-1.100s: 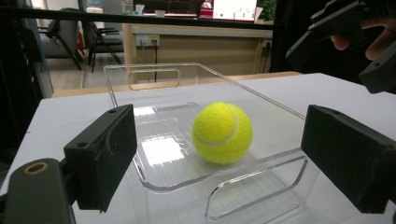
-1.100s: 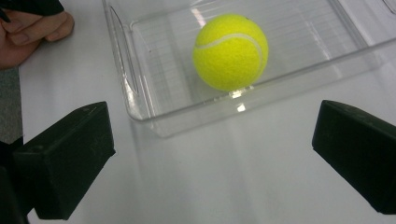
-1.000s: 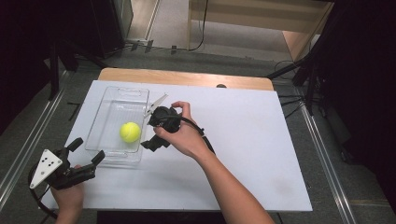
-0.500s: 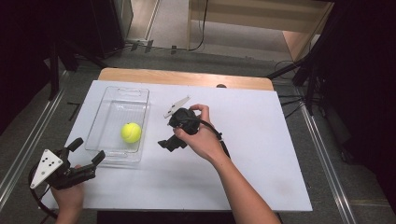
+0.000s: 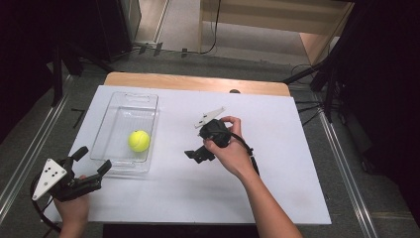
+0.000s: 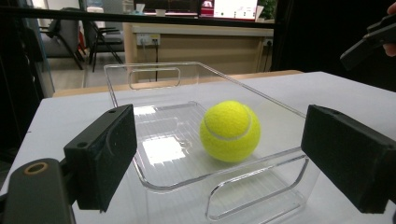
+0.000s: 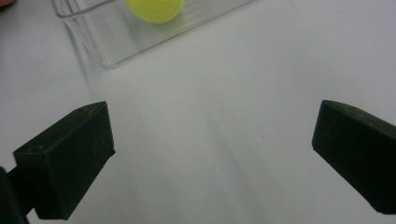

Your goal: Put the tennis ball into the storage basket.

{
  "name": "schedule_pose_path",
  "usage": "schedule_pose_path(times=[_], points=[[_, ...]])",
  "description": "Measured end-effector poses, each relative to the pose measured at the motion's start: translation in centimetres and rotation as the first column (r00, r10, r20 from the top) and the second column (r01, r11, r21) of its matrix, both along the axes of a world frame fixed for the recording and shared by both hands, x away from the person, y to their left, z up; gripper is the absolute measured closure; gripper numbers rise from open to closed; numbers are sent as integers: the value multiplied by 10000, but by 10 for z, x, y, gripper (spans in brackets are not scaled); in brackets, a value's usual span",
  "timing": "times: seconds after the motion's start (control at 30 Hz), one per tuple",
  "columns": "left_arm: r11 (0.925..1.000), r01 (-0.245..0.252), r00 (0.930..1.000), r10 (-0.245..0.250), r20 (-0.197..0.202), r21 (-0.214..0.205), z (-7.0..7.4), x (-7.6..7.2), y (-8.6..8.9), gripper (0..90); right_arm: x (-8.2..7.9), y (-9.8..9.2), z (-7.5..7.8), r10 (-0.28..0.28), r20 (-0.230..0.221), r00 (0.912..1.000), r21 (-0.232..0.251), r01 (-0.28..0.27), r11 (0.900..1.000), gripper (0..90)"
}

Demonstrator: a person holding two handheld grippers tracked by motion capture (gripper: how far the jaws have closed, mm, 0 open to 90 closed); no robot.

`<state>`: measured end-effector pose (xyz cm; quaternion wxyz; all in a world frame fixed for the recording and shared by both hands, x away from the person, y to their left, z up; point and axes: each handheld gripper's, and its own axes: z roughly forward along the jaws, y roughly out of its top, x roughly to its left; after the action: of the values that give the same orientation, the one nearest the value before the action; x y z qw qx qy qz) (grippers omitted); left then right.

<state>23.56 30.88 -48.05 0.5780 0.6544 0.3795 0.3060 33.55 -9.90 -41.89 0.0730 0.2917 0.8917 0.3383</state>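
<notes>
1. The tennis ball (image 5: 139, 141) lies inside the clear plastic tray (image 5: 148, 104), near its front end, on the white table (image 5: 277, 188). Nothing touches the ball.
2. The left gripper (image 5: 90, 166) sits at the table's near left corner, just short of the tray's front wall. Its jaws are spread wide and hold nothing; in the left gripper view they frame the ball (image 6: 229, 131) across the tray rim (image 6: 261, 168).
3. The right gripper (image 5: 198, 153) hovers above bare table, well apart from the tray on its right. Its jaws are spread and empty.
4. Risk, as judged: a reach from the left gripper's low angle could strike the tray's front wall and push the light tray along the smooth table.
5. Risk, as judged: the ball is round and free to roll; an off-centre closure could squeeze it out of the jaws and send it along the tray floor.
</notes>
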Motion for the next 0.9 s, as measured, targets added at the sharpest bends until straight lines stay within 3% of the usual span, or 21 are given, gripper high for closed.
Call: schedule_pose_path(times=[0.57, 0.9], points=[[10000, -3, 10000, 3, 24, 50, 0, 0, 0, 111, -15, -45, -13, -839, 278, 9961, 398, 828, 9958, 0], [10000, -8, 10000, 8, 21, 27, 0, 0, -1, 111, -26, -70, -20, -1430, 441, 9887, 670, 1399, 9879, 0]])
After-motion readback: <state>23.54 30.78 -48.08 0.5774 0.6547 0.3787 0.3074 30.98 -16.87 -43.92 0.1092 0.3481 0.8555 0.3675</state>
